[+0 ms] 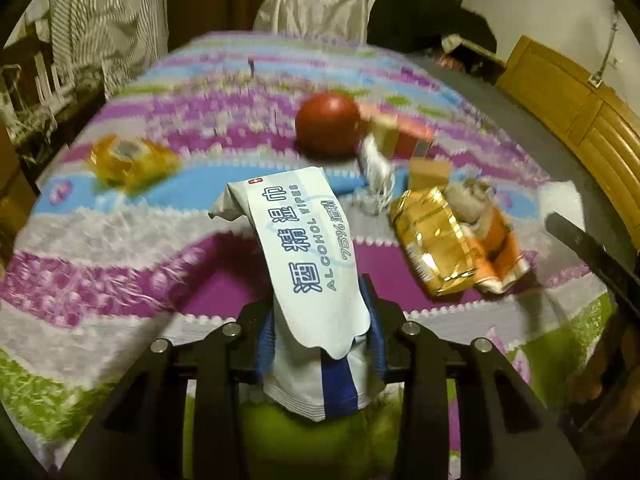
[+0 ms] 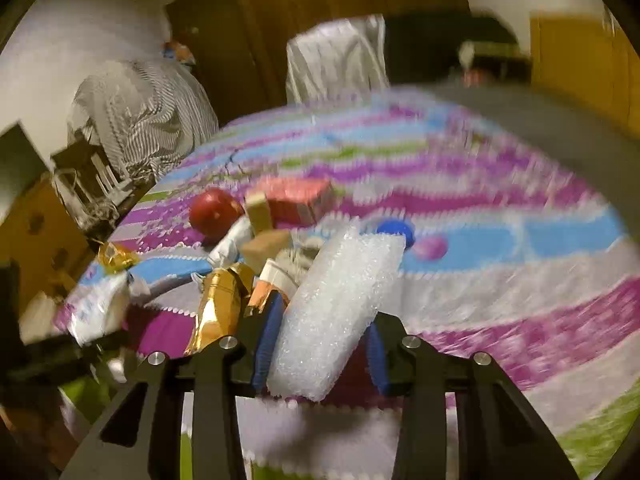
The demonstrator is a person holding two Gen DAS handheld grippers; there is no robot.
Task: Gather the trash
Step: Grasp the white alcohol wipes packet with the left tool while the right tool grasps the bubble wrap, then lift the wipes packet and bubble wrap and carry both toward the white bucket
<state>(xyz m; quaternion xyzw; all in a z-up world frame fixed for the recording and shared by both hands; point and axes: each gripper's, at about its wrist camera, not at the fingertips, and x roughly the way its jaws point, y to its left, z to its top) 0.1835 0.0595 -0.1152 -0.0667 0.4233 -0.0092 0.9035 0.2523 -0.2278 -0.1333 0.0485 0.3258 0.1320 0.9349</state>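
Wipes packet (image 1: 308, 256): clenched between the blue pads of the left tool (image 1: 322, 344), its printed end standing up over the striped bedspread (image 1: 120, 280). Foam block (image 2: 332, 312): gripped tilted in the right tool (image 2: 320, 354). Gold wrapper (image 1: 436, 240), apple (image 1: 328, 124): on the bed beyond.
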